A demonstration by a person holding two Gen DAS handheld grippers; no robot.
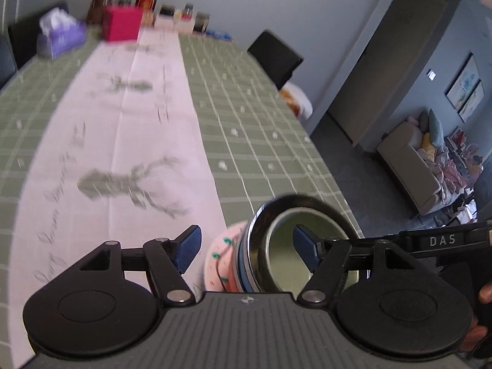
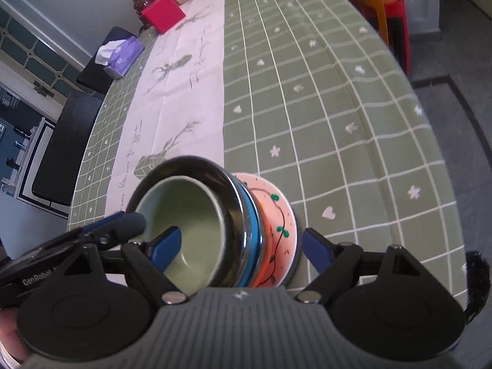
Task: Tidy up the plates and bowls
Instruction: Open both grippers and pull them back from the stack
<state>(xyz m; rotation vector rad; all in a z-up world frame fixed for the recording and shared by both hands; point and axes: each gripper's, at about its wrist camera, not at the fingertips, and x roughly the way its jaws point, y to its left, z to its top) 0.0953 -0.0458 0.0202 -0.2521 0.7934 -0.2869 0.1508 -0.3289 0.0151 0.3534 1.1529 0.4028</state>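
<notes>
Both hand-held grippers are hanging released over the near corner of the worktop (image 2: 338, 98): we are keeping the left hand-held gripper (image 1: 246, 250) spread wide, its blue pads clear of the stack below, and the right hand-held gripper (image 2: 243, 246) likewise spread, one pad over the innermost bowl and the other out past the pink plate, pressing on nothing.

Working down in size, we are looking first at the worktop, covered in a green checked cloth with a pale runner (image 1: 123, 129) along its middle. At its far end we are seeing a red box (image 2: 163, 13), a purple tissue pack (image 1: 60, 35) and some bottles, well apart from the dishes.

Next comes the nested stack itself, sitting near the worktop's edge. At the bottom we are seeing the pink plate (image 2: 281, 215) with its green and black pattern, then a blue dish (image 2: 253, 233) on it, then a shiny steel bowl (image 2: 196, 166), and inside that the smallest piece, a pale green bowl (image 2: 190, 215).

Judging from this, we are nearing the end: every plate and bowl in view is already gathered into one pile, largest underneath, and no loose dish is showing elsewhere on the cloth. What may be left is only checking that the pile sits steady so near the edge, though parts of the worktop are out of view
</notes>
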